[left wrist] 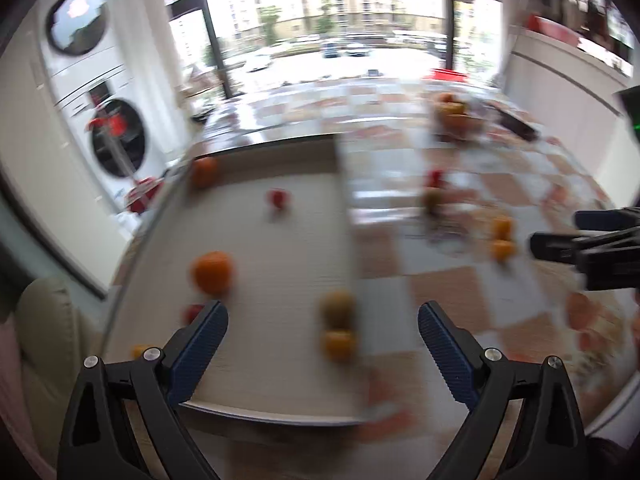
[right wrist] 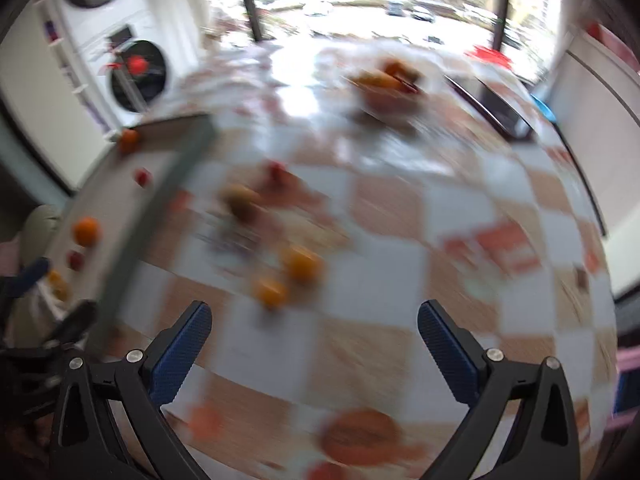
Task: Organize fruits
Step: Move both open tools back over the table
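Hovering over a grey tray (left wrist: 280,240), the left gripper (left wrist: 323,320) has its blue-padded fingers (left wrist: 204,344) spread wide with nothing between them. On the tray lie a large orange (left wrist: 213,272) near the left fingertip, a second orange (left wrist: 204,171) at the far corner, a small red fruit (left wrist: 278,199) mid-tray, another red one (left wrist: 193,313) partly hidden behind the left finger, and a greenish fruit (left wrist: 338,309) touching a yellow-orange one (left wrist: 339,343) by the tray's right edge. The tray sits on a bench covered by a checkered cloth (left wrist: 460,288).

The right gripper (right wrist: 314,318) also hangs wide apart and empty, above the cloth (right wrist: 400,320). Just ahead of it lie two small orange fruits (right wrist: 288,278) close together, and farther on a brownish-green fruit (right wrist: 240,202) and a red fruit (right wrist: 276,170). A bowl of fruit (right wrist: 384,88) stands at the far side, well apart from the tray's raised rim (right wrist: 152,216), which runs between the loose fruit and the tray.

Motion blur smears both views, so the fruits' kinds are hard to tell. Stacked washing machines (left wrist: 96,100) stand to the left and a window (left wrist: 320,20) lies beyond.
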Demonstrator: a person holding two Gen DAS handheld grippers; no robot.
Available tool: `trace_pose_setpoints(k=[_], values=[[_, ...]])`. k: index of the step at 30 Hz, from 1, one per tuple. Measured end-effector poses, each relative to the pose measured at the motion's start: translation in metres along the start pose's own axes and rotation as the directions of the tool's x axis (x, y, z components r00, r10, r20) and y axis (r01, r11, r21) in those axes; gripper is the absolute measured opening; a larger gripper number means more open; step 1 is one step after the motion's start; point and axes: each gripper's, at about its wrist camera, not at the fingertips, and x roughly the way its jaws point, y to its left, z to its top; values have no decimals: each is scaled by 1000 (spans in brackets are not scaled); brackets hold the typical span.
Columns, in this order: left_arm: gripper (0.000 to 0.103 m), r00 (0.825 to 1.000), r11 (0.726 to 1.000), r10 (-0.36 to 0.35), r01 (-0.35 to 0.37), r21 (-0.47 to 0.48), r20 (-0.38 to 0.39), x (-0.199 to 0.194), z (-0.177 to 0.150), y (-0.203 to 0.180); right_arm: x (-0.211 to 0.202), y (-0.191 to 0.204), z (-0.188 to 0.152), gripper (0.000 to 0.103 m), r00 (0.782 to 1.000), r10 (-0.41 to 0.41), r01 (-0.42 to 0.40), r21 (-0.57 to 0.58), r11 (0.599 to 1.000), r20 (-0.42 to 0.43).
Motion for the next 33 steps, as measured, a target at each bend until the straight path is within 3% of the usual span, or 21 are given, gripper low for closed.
trace_pose_setpoints(k=[6,10,14,16,19,33], values=[[97,996,983,-78,82,163,-30,-6,-18,-75,11,-45,-33,103,989,-128,132,49,990,-74],[97,994,972,-70,87,220,-84,3,-36,-108,6,-51,-39,103,989,-134,137,46,990,-59],[97,990,981,-101,116,159,-98,5,-37,-104,3,-50,-40,103,990,-136,137,42,990,-43],[103,986,985,-120,133,113,-118,8,-39,-98,3,-51,-43,103,990,-135,137,40,990,-38],[103,972,983,-179,184,15,-155,17,-40,-88,8,-51,-44,103,990,-136,137,39,990,-28],[103,976,984,-171,175,20,-135,15,-44,-90,6,-51,-46,103,991,-137,137,37,990,-12]])
